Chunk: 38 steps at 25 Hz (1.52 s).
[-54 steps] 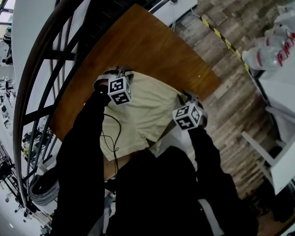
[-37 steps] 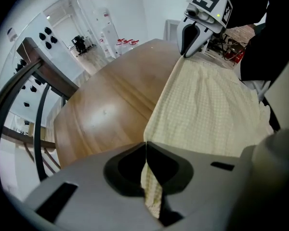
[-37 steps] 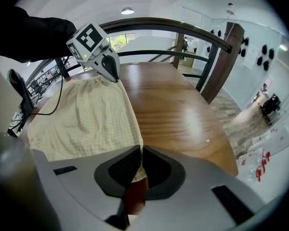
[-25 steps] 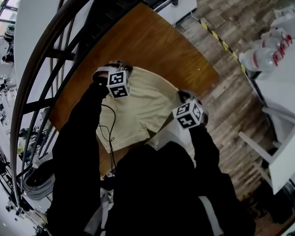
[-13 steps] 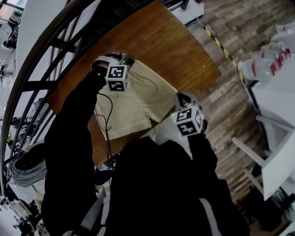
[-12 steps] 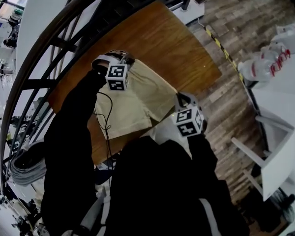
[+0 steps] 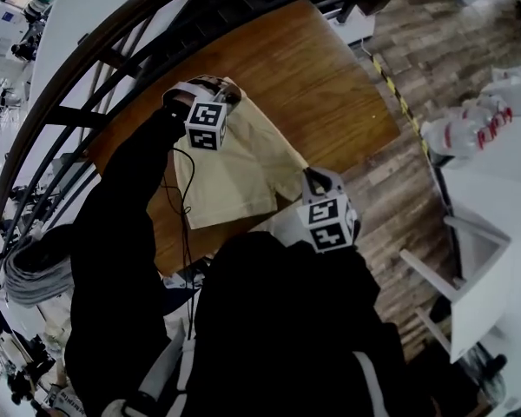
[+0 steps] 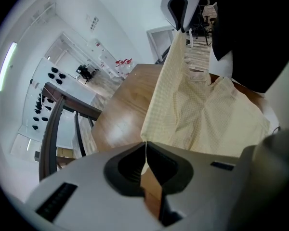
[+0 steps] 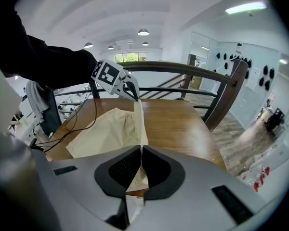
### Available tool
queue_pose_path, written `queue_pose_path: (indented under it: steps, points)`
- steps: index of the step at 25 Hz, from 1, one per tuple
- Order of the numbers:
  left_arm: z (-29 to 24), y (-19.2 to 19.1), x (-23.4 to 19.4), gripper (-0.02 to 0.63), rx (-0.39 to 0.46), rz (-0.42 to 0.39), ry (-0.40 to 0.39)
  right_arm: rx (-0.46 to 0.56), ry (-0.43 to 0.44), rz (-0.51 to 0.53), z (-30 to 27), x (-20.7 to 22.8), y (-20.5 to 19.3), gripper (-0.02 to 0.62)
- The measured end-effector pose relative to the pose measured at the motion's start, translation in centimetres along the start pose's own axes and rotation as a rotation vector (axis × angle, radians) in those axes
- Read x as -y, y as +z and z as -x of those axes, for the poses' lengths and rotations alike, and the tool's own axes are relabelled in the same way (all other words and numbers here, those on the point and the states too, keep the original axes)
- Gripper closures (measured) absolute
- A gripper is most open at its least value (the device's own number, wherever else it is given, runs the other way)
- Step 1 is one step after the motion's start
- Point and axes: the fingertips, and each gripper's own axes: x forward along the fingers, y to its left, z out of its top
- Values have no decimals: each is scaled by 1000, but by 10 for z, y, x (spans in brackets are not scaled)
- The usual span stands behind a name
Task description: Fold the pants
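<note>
Above the wooden desk (image 7: pixel 330 85), the pale yellow pants (image 7: pixel 234 172) are stretched between 2 tools. The left tool (image 8: pixel 145 154) has its jaws pressed together on 1 corner of the cloth's raised edge. The right tool (image 9: pixel 141 161) is clamped on the other end of that same edge, with a thin fold of fabric pinched between its pads. The edge runs taut from tool to tool, lifted off the desk, while the rest of the pants drapes down and lies on the wood. A black cable (image 7: pixel 184 202) trails along the pants' left side. A dark curved railing (image 7: pixel 113 50) borders the desk's far side.
</note>
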Motion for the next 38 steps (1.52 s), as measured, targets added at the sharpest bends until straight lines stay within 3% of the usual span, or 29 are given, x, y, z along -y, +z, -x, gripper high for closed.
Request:
queue_pose_path:
  steps: [23,38]
  points:
    - [50,-62,64,597,-8,73,-31,-14,102,118,-3,-135,24,580]
    - [55,-93,122,597,-18,171,-216,-62,170,168,-16,-194,22,580]
